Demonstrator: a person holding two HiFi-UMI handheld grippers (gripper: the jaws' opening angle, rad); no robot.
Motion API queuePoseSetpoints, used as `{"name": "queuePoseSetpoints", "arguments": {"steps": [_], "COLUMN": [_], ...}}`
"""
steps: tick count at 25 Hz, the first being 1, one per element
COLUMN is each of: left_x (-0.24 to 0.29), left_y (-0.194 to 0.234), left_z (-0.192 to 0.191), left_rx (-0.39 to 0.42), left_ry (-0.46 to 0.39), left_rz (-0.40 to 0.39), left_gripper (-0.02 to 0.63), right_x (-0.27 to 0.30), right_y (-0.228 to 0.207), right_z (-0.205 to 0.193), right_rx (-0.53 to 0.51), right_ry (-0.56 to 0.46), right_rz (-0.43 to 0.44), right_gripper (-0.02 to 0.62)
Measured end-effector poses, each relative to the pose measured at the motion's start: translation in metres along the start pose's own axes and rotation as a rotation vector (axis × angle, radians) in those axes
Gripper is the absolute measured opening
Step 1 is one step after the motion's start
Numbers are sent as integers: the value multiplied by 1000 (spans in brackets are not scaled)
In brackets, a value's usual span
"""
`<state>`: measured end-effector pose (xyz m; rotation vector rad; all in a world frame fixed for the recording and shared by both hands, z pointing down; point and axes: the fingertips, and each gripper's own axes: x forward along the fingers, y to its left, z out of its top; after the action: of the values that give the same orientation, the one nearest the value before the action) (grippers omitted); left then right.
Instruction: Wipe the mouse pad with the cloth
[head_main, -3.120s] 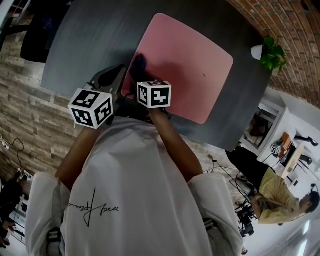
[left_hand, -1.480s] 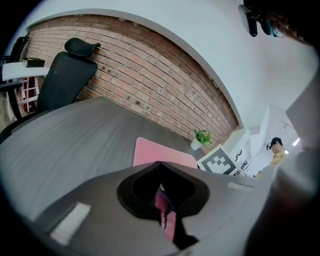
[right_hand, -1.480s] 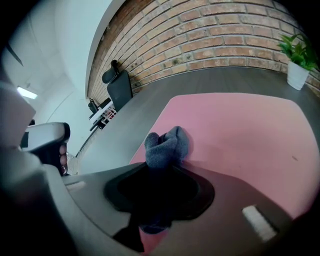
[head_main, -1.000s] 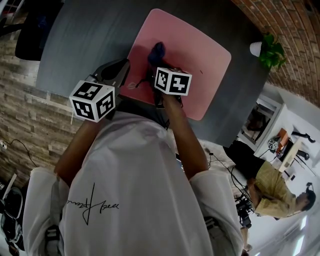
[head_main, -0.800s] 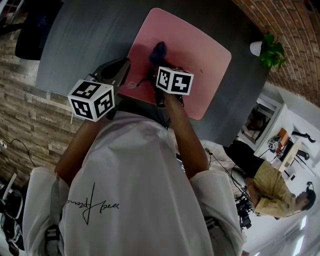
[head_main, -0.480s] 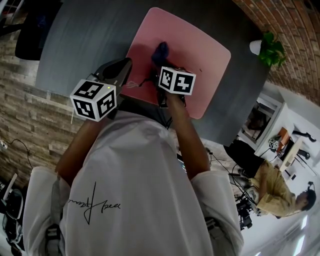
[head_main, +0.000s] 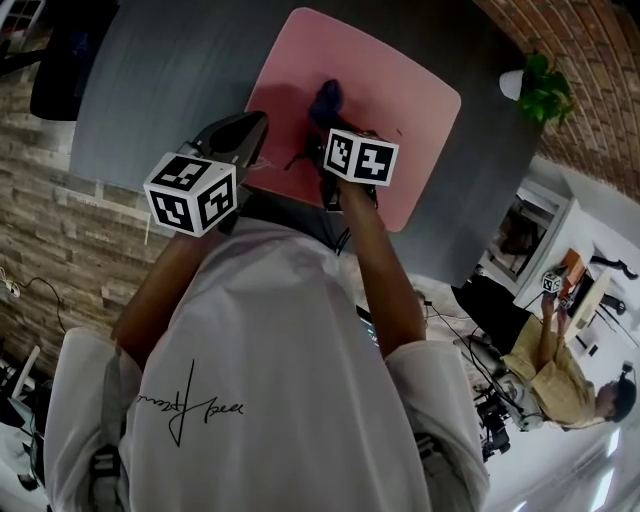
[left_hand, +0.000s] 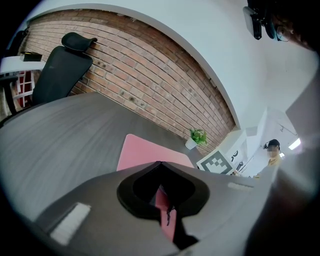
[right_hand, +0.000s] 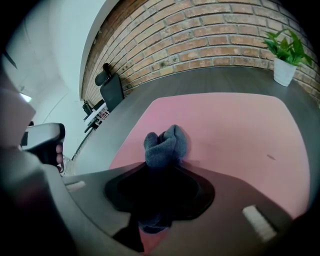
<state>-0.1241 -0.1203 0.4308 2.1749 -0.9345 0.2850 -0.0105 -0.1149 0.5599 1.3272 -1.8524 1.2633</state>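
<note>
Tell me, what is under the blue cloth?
The pink mouse pad lies under the cloth, held by the right gripper. The patch right beneath the cloth is covered, so its state cannot be seen.

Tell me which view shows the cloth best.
Right gripper view: the cloth sits mid-frame, bunched in the shut jaws of the right gripper and resting on the pink mouse pad. Head view shows it only as a small dark blue lump beyond that gripper. Left gripper view shows the pad but no cloth.

Dark grey table (head_main: 180, 70), red brick wall (left_hand: 150, 75) behind it, potted plant (head_main: 540, 90) on its far corner, black office chair (left_hand: 60, 70) beyond its edge, stone-patterned floor (head_main: 55, 235) beneath
</note>
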Motion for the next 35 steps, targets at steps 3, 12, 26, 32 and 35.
{"name": "queuePoseSetpoints", "arguments": {"steps": [3, 12, 26, 32, 35], "left_x": [6, 18, 45, 52, 55], "left_y": [-9, -31, -63, -71, -72], "left_z": [-3, -8, -19, -25, -26], "left_rx": [9, 22, 43, 57, 59], "left_ry": [10, 22, 75, 101, 108], "left_rz": [-11, -27, -70, -87, -89], "left_gripper": [3, 3, 3, 3, 3], "right_x": [-5, -21, -41, -45, -48], "right_y": [-9, -38, -78, -83, -86], "right_z": [-2, -6, -9, -10, -11], "right_rx": [3, 23, 99, 112, 114], "right_ry": [2, -6, -33, -38, -39], "right_rz": [-3, -12, -22, -3, 4], "right_gripper": [129, 129, 129, 129, 129]}}
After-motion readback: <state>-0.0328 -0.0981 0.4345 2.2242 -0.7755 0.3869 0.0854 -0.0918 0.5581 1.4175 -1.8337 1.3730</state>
